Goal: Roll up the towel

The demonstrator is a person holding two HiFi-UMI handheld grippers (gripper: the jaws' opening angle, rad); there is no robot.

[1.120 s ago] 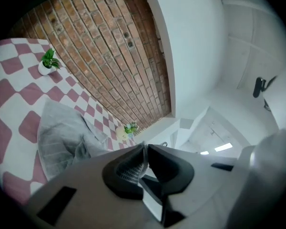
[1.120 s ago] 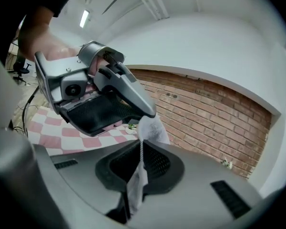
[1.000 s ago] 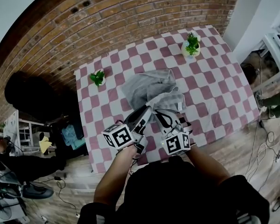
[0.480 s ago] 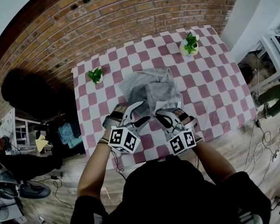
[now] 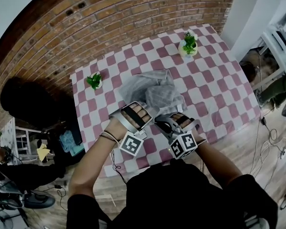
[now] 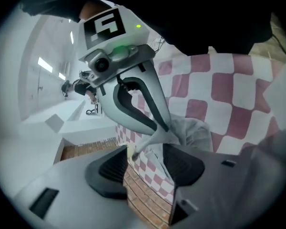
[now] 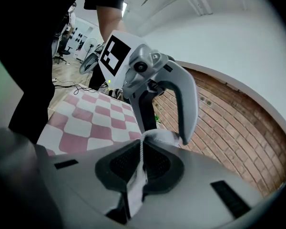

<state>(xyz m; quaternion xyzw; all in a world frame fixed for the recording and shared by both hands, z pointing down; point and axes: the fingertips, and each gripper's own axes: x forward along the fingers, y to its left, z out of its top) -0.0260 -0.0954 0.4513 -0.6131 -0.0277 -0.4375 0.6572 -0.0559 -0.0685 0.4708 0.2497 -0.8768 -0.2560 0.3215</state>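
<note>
Towel (image 5: 150, 90) lies bunched, unrolled, at twelve o'clock; right claw (image 7: 142, 163) pinches its edge, left claw (image 6: 145, 163) (jaws just narrowing) gapes empty.

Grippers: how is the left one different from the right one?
The left gripper has its fingers apart, having just closed a little, nothing pinched; the right gripper has its fingers shut on the grey towel. The left gripper's marker cube shows a different pattern from the right gripper's. Both are grey-white and hand-held.

No text, number or brand is readable; only black-and-white square markers show, on the left gripper's cube (image 5: 132, 143) and the right gripper's cube (image 5: 182, 145).
</note>
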